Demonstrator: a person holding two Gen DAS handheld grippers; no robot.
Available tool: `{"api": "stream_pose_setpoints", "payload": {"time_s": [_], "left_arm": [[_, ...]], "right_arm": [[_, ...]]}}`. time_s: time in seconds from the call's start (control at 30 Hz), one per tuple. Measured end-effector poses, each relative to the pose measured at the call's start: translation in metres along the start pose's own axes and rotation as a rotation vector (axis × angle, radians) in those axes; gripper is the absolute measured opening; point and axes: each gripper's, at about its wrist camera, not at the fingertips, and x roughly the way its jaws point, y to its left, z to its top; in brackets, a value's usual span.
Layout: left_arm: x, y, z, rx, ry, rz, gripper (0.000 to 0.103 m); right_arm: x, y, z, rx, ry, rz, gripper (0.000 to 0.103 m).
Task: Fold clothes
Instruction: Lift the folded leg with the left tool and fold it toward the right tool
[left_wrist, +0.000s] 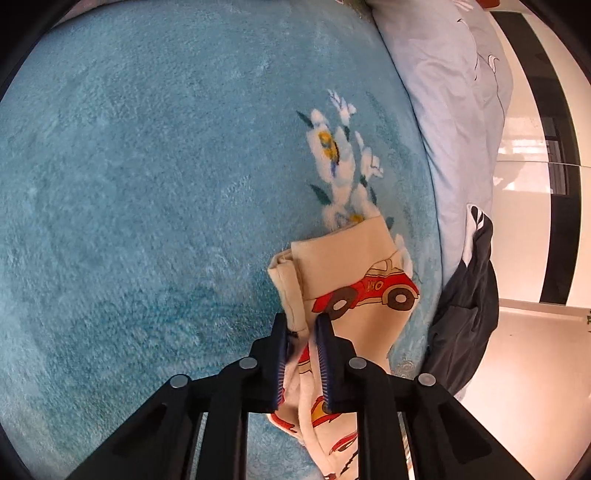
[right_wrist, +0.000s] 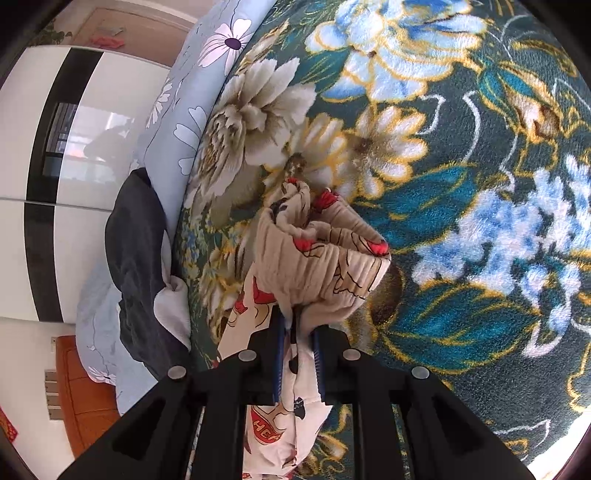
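Both grippers, left (left_wrist: 303, 322) and right (right_wrist: 298, 325), point down over the blanket (left_wrist: 147, 184), jaws clamped on the car-print garment (left_wrist: 369, 273).

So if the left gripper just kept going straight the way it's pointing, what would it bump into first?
The left gripper is already shut on the beige car-print garment. Pushing straight on, it would probably press that cloth into the teal fleece blanket just beyond, though depth is hard to judge here.

In the left wrist view the trousers (left_wrist: 354, 295) lie on the blanket (left_wrist: 147, 184) at lower right. A dark garment (left_wrist: 465, 314) lies further right, at the blanket's edge.
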Motion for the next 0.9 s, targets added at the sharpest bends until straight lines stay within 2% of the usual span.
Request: {"api": "stream_pose_setpoints", "payload": {"time_s": [0.17,0.27,0.4,0.43,0.53,0.6,0.67,0.73,0.8,0.9], "left_arm": [[-0.021,-0.023,-0.001,0.059,-0.057,0.011,0.010],[-0.047,-0.059,0.002,0.129,-0.083,-0.054,0.010],[-0.094,-0.113,-0.005,0.234,-0.103,-0.185,0.010],[-0.108,-0.119,-0.010,0.253,-0.103,-0.225,0.010],[-0.146,-0.117,-0.029,0.335,-0.138,-0.261,0.010],[-0.156,-0.098,-0.040,0.434,-0.206,-0.119,0.010],[-0.137,-0.058,-0.041,0.431,-0.153,0.027,0.010],[-0.113,-0.015,-0.042,0.331,-0.073,0.083,0.010],[-0.091,0.025,-0.043,0.236,0.000,0.135,0.010],[-0.092,0.045,-0.049,0.182,0.008,0.139,0.010]], "right_arm": [[-0.008,0.014,0.000,-0.051,-0.007,-0.011,0.013],[-0.019,0.027,0.004,-0.072,-0.015,0.030,0.011],[-0.049,0.056,0.005,-0.135,-0.047,0.148,0.010],[-0.059,0.061,0.004,-0.150,-0.053,0.182,0.010],[-0.093,0.065,-0.004,-0.188,-0.076,0.297,0.010],[-0.113,0.049,-0.009,-0.215,-0.105,0.315,0.010],[-0.117,0.013,-0.010,-0.201,-0.109,0.241,0.010],[-0.102,-0.036,-0.008,-0.088,-0.061,0.142,0.010],[-0.092,-0.073,-0.012,0.000,-0.036,0.100,0.010],[-0.084,-0.102,-0.023,0.042,-0.011,0.061,0.010]]}}
